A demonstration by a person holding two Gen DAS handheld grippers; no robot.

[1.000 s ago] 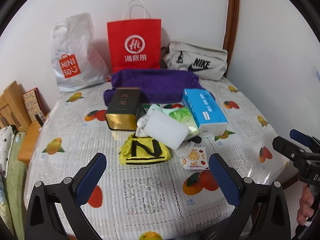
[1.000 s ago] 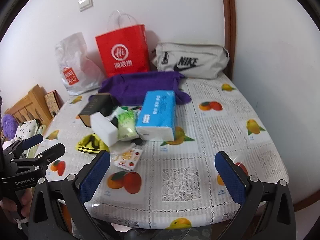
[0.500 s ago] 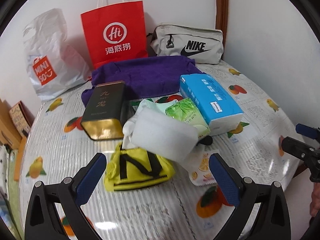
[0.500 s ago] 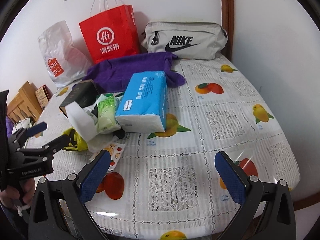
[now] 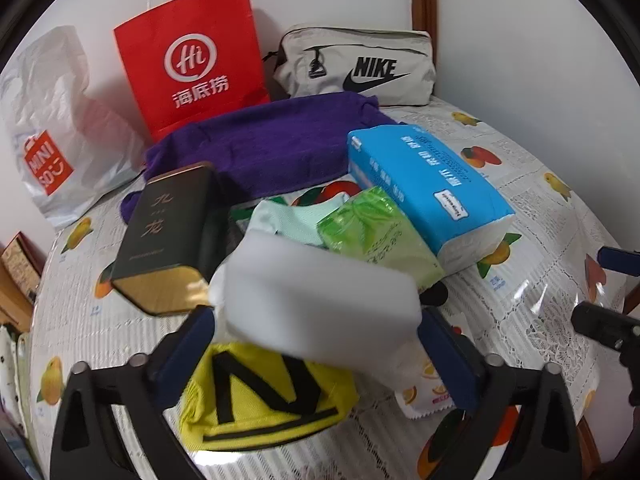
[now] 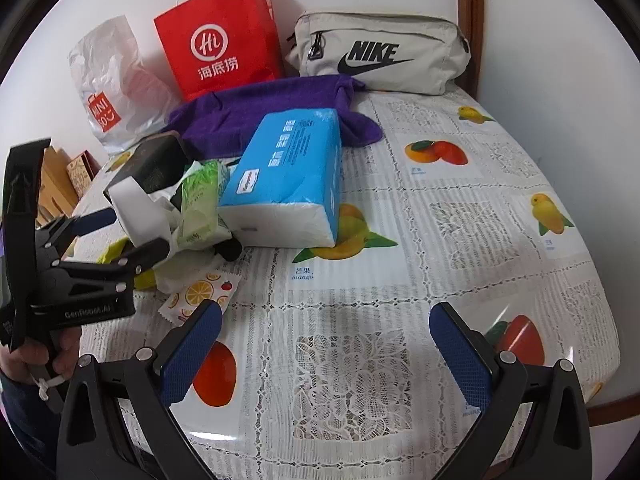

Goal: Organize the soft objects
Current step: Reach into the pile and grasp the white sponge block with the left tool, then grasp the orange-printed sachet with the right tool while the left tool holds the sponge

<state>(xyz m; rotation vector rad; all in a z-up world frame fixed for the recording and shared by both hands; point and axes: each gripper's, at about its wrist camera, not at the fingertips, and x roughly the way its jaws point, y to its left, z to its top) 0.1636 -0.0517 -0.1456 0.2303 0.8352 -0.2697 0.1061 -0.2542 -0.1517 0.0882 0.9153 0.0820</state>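
So far nothing looks sorted: your left gripper (image 5: 316,344) jaws have just been closing around the white sponge (image 5: 320,304); right gripper (image 6: 326,352) jaws stand apart, empty.

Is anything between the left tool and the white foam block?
Nothing visible. The left tool has just been closing its jaws, and the white foam block sits between its pads, above the yellow pouch; whether they press it is unclear.
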